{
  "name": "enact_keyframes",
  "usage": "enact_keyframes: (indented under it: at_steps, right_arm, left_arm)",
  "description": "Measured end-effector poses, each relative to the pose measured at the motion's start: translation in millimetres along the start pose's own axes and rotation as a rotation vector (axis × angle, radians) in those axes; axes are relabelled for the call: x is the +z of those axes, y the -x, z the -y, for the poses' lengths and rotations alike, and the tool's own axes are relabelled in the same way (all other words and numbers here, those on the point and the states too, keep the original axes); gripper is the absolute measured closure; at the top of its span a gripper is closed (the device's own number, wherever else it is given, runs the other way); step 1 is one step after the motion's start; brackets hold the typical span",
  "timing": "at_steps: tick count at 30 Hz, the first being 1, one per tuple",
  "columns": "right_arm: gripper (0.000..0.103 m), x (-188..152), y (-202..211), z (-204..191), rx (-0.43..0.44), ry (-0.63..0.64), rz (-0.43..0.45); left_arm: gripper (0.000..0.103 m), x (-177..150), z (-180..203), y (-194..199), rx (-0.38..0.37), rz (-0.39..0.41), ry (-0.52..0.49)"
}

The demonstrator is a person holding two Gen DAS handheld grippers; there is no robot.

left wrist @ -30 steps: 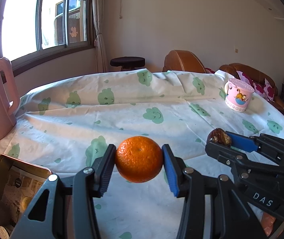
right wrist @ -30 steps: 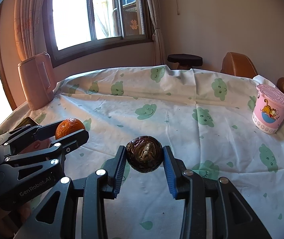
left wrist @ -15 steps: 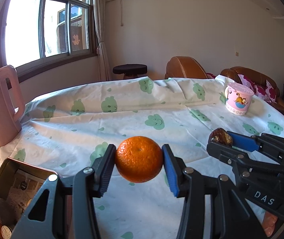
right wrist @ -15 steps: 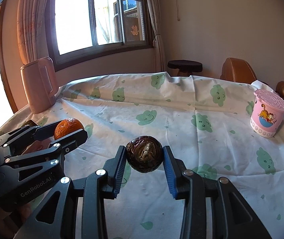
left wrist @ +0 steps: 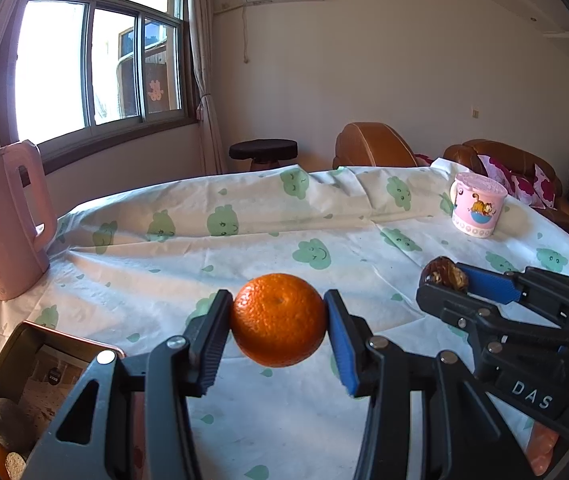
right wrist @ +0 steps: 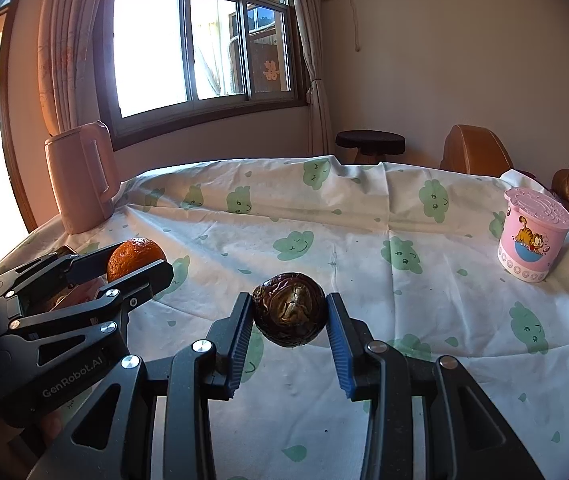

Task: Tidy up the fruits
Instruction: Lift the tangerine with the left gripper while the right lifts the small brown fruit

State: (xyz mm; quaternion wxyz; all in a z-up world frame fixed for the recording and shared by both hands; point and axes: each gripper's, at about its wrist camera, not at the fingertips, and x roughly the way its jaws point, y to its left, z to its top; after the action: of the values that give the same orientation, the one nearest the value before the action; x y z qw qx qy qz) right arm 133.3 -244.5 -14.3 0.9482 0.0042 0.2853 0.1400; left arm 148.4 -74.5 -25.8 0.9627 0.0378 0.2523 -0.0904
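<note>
Covering the whole worktop (left wrist: pixel 244 248), a white cloth printed with green cloud faces lies in soft folds, and both hand-held tools are raised above it. At the cloth's far left edge stands a pink kettle (left wrist: pixel 4 220), upright with its handle turned toward the middle of the worktop; the right wrist view shows it under the window as well (right wrist: pixel 80 176). Near the left tool's base sits a box (left wrist: pixel 16 344) with a copper-coloured rim, holding a few rounded items at its near end that are too cut off to name. Far to the right on the cloth stands a lidded pink cup (right wrist: pixel 532 236) with a cartoon cat on its side, well apart from both tools.

The left gripper (left wrist: pixel 279 320) has its fingers closed on an orange (left wrist: pixel 279 320), one pad pressed against each side, so the fruit hangs clear of the cloth. From the right wrist view the same orange (right wrist: pixel 134 256) peeks out between the left tool's tips at the left of the frame. The right gripper (right wrist: pixel 290 322) clamps a dark, wrinkled round fruit (right wrist: pixel 290 322) between its fingers in the same way, lifted off the cloth. In the left wrist view this dark fruit (left wrist: pixel 442 274) shows at the tip of the right tool, to the right of the orange and apart from it.
</note>
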Motion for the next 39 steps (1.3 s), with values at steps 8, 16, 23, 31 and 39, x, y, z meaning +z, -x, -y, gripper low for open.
enact_keyframes:
  at_steps: [8,16,23,31,39]
  right_arm:
    - [0.064,-0.2,2.6,-0.2,-0.003,0.002,0.016]
    - [0.064,-0.8,6.5,-0.1,-0.008,0.006,0.036]
    - [0.064,-1.5,14.8,-2.7,-0.024,0.019,0.076]
    - [0.064,-2.4,24.1,-8.9,-0.044,0.045,0.129]
    - [0.064,-5.4,32.6,-18.5,-0.065,0.087,0.165]
  left_arm:
    - [0.054,-0.1,-0.2,3.7,0.007,0.021,0.003]
    - [0.054,-0.6,-0.4,7.6,0.013,0.043,0.006]
    - [0.054,-0.9,-1.0,13.3,0.023,0.072,0.009]
    - [0.054,-3.0,-0.9,23.7,0.036,0.109,0.010]
    - [0.054,-12.4,-8.9,43.3,0.035,0.137,0.036]
